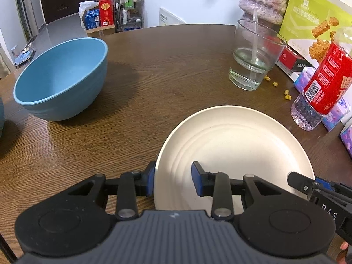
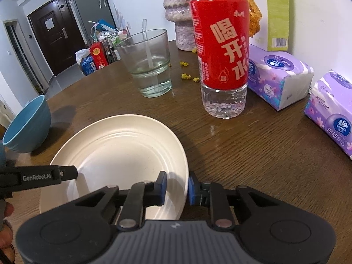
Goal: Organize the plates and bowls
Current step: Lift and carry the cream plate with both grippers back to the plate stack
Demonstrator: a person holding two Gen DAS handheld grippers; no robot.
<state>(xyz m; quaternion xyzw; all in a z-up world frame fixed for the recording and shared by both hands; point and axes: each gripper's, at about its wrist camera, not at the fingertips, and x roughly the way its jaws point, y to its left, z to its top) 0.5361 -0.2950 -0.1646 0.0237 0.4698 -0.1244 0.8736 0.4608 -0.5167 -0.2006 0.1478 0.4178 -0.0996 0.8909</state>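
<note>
A cream plate (image 1: 233, 145) lies on the wooden table (image 1: 154, 70); it also shows in the right wrist view (image 2: 118, 149). My left gripper (image 1: 173, 181) is open with its jaws either side of the plate's left rim. My right gripper (image 2: 177, 188) is open with its jaws either side of the plate's right rim. Neither pair of pads presses on the rim. A blue bowl (image 1: 63, 79) stands upright on the table to the left, also in the right wrist view (image 2: 27, 125). Another blue dish edge (image 1: 1, 116) peeks in at the far left.
A glass of water with a straw (image 1: 255, 55) stands beyond the plate, and a red-labelled water bottle (image 2: 222, 50) to its right. Purple tissue packs (image 2: 279, 74), a green snack box (image 1: 314, 28) and yellow crumbs (image 1: 286, 94) lie along the right side.
</note>
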